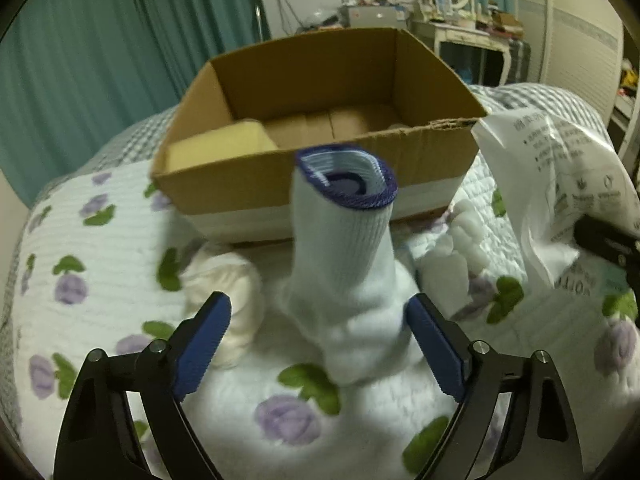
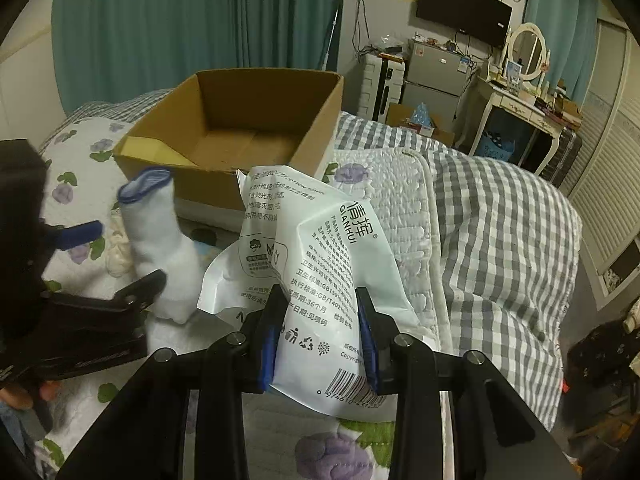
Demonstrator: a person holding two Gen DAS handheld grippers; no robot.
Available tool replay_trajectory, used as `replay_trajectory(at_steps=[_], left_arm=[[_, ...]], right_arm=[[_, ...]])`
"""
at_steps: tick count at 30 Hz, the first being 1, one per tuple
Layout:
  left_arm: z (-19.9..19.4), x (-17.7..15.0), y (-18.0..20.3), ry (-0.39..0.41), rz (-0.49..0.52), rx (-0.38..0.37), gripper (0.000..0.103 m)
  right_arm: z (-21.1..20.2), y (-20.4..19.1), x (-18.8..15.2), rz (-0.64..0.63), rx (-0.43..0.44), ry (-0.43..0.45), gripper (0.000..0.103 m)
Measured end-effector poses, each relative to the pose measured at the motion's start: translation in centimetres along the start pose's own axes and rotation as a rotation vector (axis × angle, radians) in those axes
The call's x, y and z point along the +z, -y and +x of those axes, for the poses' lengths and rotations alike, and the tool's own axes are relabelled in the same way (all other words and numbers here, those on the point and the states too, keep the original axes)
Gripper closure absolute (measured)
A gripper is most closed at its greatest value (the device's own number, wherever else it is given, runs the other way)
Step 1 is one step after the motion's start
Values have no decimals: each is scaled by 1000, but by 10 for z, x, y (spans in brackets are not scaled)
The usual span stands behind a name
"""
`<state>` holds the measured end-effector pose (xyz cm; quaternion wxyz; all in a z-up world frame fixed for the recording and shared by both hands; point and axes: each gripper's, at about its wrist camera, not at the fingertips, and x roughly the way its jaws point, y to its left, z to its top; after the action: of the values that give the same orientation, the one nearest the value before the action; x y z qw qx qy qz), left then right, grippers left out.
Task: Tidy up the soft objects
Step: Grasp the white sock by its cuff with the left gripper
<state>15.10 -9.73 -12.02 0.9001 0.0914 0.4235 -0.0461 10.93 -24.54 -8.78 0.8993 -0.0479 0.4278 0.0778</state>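
**Two soft items near an open box: slips and snags to be expected**

The white plastic pack of cotton towels (image 2: 316, 276) is clamped between the blue pads of the right gripper (image 2: 322, 340), held up above the flowered white quilt (image 1: 100, 248) and in front of the open brown cardboard box (image 1: 320, 92). The grip is taken near the pack's lower end, by the barcode, so most of the crumpled film hangs free ahead of the jaws. It is judged that the slick wrapper could slide out, or that the loose upper flap could catch on the torn near rim of the box if the pack is carried over it.

The left gripper (image 1: 320, 308) is spread wide, its jaws standing either side of the white sock with the navy-edged cuff (image 1: 344, 264), which rises upright from the quilt just in front of the box. One pad appears to touch the sock's bunched base, though no squeeze is seen. Should the jaws be closed here, quilt fabric could be pinched with the sock (the base sits low in the bedding), and the floppy cuff could topple. A cream wad of soft stuff (image 1: 228, 300) lies just beside the left pad and might be dragged along. A pale yellow block (image 1: 220, 148) already lies in the box.

On the pack, "QIANHUI", "COTTON TOWEL", "36个月" and part of a barcode number, "6 974610", can be read; the finer print cannot.
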Motion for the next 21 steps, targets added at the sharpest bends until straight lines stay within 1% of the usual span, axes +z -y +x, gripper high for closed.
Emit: replay_trajectory(at_steps=[2,3,4,5,7,9,11,14,16,18,21], left_arm=[[7,2,3,3,-2,-12,15],[9,3,4,3,-2,-22,21],[11,4,5,-1,-1,-39,30],[12,4,5,-4,-2,-57,35],[10,4,7,-4,7,-78,49],[3,2,11,9,51,-74,57],[-3,0,9,16,62,-70,60],[-15,-1,1,-7,37,-71,61],[-27,-1,-6,-12,14,-76,62],[-45,0,-12,0,-2,-94,62],[-75,7,-15,45,-1,-90,62]], right_arm=[[4,2,-2,5,9,-5,70],[6,3,-2,6,13,-7,70],[7,4,-3,7,16,-7,70],[8,5,-3,10,20,-6,70],[7,7,-3,14,22,1,70],[3,6,-3,15,21,9,70],[-4,7,-4,16,12,16,70],[-18,7,-4,21,6,26,70],[-29,7,-2,32,20,38,70],[-44,7,1,43,37,53,70],[-69,2,8,31,17,84,70]])
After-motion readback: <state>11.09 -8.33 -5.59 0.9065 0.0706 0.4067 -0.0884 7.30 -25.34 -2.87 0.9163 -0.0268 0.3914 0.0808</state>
